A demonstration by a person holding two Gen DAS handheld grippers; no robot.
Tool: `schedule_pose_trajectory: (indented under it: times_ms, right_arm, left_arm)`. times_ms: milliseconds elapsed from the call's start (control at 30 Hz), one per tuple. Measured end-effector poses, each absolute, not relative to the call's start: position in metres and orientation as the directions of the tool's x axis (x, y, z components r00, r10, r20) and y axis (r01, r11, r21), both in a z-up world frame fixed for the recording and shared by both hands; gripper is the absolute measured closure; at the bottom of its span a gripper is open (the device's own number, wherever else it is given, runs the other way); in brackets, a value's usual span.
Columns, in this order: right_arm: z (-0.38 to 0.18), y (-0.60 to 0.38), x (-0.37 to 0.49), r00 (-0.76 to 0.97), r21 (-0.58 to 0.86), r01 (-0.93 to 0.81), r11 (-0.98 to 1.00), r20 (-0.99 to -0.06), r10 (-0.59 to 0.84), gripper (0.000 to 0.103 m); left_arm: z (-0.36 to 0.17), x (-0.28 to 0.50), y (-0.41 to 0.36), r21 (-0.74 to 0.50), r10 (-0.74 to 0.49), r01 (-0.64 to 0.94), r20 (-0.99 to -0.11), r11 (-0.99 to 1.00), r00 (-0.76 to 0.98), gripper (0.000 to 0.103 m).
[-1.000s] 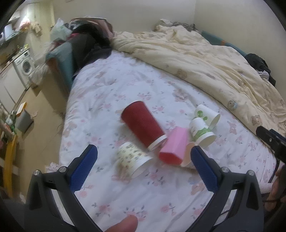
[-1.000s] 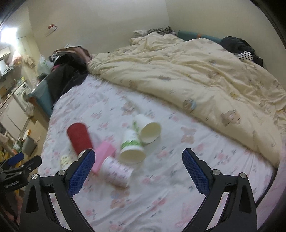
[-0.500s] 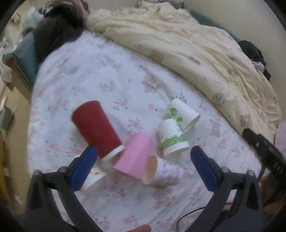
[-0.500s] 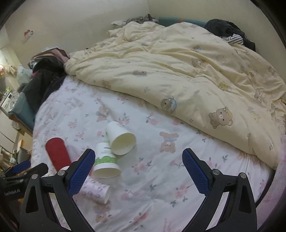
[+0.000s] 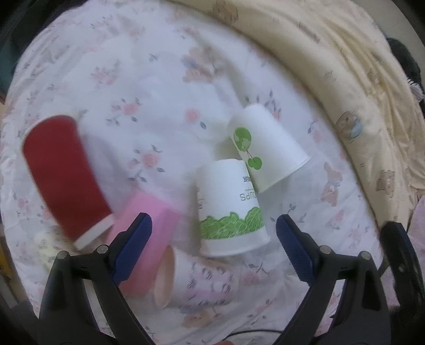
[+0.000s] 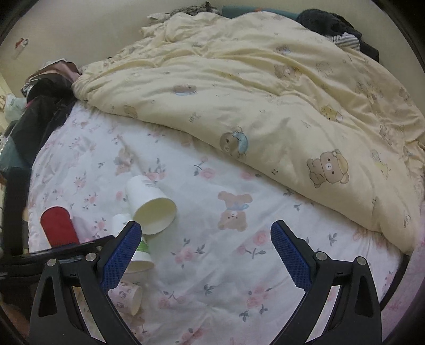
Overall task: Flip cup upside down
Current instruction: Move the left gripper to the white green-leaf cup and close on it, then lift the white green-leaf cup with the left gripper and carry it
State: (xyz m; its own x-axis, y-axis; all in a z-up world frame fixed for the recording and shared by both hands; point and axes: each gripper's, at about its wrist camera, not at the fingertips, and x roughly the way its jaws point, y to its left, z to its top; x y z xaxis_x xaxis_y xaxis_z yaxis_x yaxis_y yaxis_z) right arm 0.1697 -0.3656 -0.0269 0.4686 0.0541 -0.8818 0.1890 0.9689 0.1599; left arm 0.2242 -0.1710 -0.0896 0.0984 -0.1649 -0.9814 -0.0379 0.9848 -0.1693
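Green-leaf cup (image 5: 230, 205) lies on its side on the bed (image 5: 148, 87), upside-down print ending "UPS" legible, smaller logo blurred. Left hand-held gripper (image 5: 213, 233) spread around it; right hand-held gripper (image 6: 205, 248) spread, empty. Beside it, pink cup (image 5: 148, 238) partly hidden.

A bed (image 6: 217, 265) is seen covered by a white sheet printed with pink flowers and small bears. A cream quilt (image 6: 265, 100) with bear motifs is heaped across its far side. Dark clothing (image 6: 45, 106) is piled at the left edge and more dark fabric (image 6: 326, 24) at the far corner. A plain beige wall (image 6: 87, 26) stands behind, bearing a small red and white object (image 6: 20, 45), possibly a hook.
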Motion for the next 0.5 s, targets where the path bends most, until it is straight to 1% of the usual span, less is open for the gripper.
schedule_pose_trajectory:
  times_ms: [100, 267, 300, 333, 400, 500]
  right_arm:
    - [-0.030, -0.370, 0.170, 0.457, 0.163, 0.212, 0.964, -0.888, 0.049, 0.003]
    - [-0.035, -0.378, 0.171, 0.435, 0.167, 0.233, 0.958, -0.899, 0.051, 0.003]
    - [-0.035, -0.379, 0.171, 0.432, 0.168, 0.237, 0.957, -0.900, 0.051, 0.003]
    - [-0.035, -0.380, 0.171, 0.434, 0.172, 0.242, 0.955, -0.900, 0.052, 0.003]
    - [-0.035, -0.382, 0.170, 0.437, 0.180, 0.247, 0.952, -0.898, 0.056, 0.003]
    - [-0.034, -0.381, 0.171, 0.437, 0.182, 0.240, 0.954, -0.897, 0.062, 0.003]
  left_arm:
    - [-0.103, 0.230, -0.181, -0.162, -0.159, -0.040, -0.985, 0.986, 0.074, 0.011]
    - [-0.120, 0.233, -0.194, -0.124, -0.123, -0.029, -0.992, 0.992, 0.035, 0.022]
    - [-0.122, 0.233, -0.195, -0.113, -0.112, -0.024, -0.993, 0.993, 0.033, 0.026]
    - [-0.124, 0.233, -0.197, -0.105, -0.105, -0.021, -0.994, 0.994, 0.028, 0.034]
    - [-0.128, 0.233, -0.198, -0.108, -0.107, -0.020, -0.994, 0.994, 0.021, 0.042]
    - [-0.123, 0.231, -0.197, -0.098, -0.098, -0.015, -0.994, 0.995, 0.047, 0.045]
